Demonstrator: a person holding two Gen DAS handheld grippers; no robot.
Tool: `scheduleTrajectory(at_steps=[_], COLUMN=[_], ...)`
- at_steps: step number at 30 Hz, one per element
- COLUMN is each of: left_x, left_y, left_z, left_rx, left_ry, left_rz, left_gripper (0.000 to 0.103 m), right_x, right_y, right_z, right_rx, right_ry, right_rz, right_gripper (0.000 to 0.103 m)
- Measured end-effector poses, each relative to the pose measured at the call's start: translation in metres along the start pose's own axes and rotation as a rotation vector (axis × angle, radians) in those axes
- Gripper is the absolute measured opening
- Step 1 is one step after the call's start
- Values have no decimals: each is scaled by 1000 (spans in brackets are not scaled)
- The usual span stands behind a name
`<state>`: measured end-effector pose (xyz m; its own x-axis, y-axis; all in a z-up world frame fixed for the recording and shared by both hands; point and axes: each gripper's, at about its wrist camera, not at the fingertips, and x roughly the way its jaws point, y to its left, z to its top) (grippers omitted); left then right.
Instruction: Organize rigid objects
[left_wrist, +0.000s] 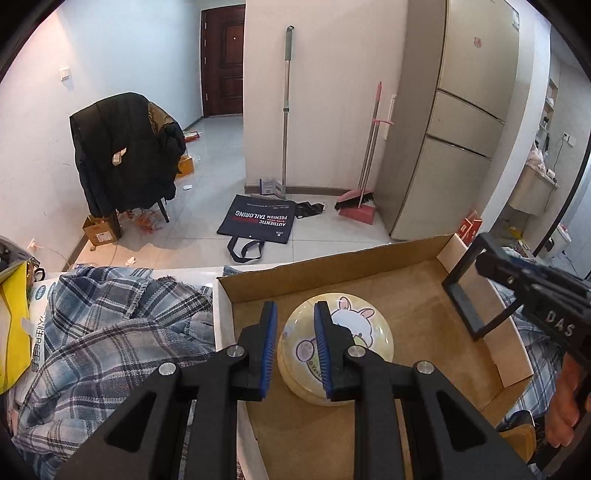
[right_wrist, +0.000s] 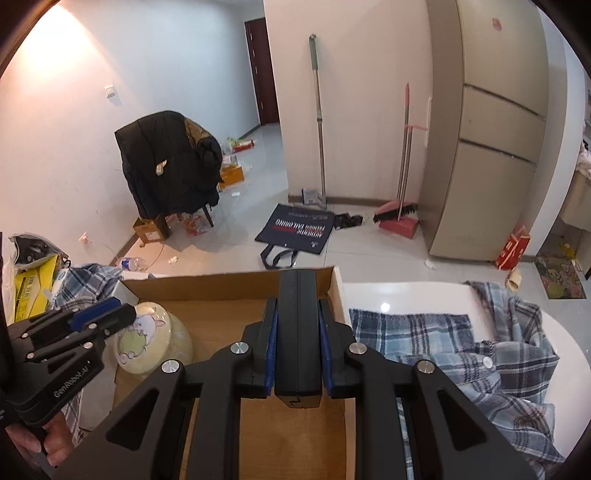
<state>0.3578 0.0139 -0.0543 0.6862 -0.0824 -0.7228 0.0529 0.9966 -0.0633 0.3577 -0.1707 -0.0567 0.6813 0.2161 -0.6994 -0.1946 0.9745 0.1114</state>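
Bowl (left_wrist: 338, 354) — pale yellow, rabbit print, upside down, dome up — sits on the floor of the cardboard box (left_wrist: 406, 314), toward its near-left corner. Round, so no long axis; the rabbit's ears point to the far side. Left wall of the box is just beside it; open cardboard floor to its right and far side.

Left gripper (left_wrist: 295, 347): jaws narrowed to a small gap, right blue pad lying over the bowl's left flank, left pad just off its left edge. Cannot tell whether the pads press on it. From the right wrist view the left gripper (right_wrist: 118, 317) sits over the bowl's (right_wrist: 155, 339) top left.

Right gripper (right_wrist: 298, 350) clamped on a black flat frame (right_wrist: 298, 332), pads tight on both faces. In that view the frame shows edge-on, long axis running away from the camera, far end reaching the far box wall (right_wrist: 221, 286). From the left wrist view the frame (left_wrist: 476, 291) stands tilted over the right half of the box, lower corner near the right wall, well apart from the bowl. A hand (left_wrist: 561, 402) grips the handle at the right edge.

Outside the box — plaid cloth (left_wrist: 110, 332) crumpled on the left, more plaid cloth (right_wrist: 461, 354) on the right over a white tabletop (right_wrist: 406, 295). Yellow bag (left_wrist: 13, 325) far left. Beyond: tiled floor, dark tote bag (left_wrist: 258, 221), broom and dustpan (left_wrist: 356, 210), fridge (left_wrist: 454, 129).
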Motion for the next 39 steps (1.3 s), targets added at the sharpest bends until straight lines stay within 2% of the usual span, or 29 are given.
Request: scheduleTrajectory(at_steps=[7,14,15,16,18,21,26,32,35,36,39], left_x=[-1,-2,-2,-2,-5,-13,-36,-56,-57,-58,-60], left_y=[-5,-4,-4,-4,-4,-4,-4,2,0,0,-3], left_z=[-2,-2,-1,-1,-1,0,8,14,16,17,17], left_rx=[15,12,11,13,16,20,17,-4,0,0,2], left_ry=[-1,2,2,1,-6,-23,-73,-108,-111,-112,-115], left_rz=[0,-4,-4,-6,-7,-11,-30,-41,-36,-37,-40], left_gripper=[22,22,22,22,22,22,22,22,22,22,22], right_x=[13,14,15,15,10,1,-12,-5,4,6,8], right_y=[4,4,6,7,7,6,0,-10,-11,-10,-6], right_z=[-5,-5,-4,-4,-4,-2,6,3,-2,-3,-7], right_rx=[-23,-39,-42,-42,-30,-9,42,125,143,147,156], right_ry=[32,63,68,72,53,32,33,108,144,157,178], right_rz=[-33,-28,-23,-10,21,52,160,207,234,246,287], right_gripper=[18,19,27,46,70,70,70,70,62,56,51])
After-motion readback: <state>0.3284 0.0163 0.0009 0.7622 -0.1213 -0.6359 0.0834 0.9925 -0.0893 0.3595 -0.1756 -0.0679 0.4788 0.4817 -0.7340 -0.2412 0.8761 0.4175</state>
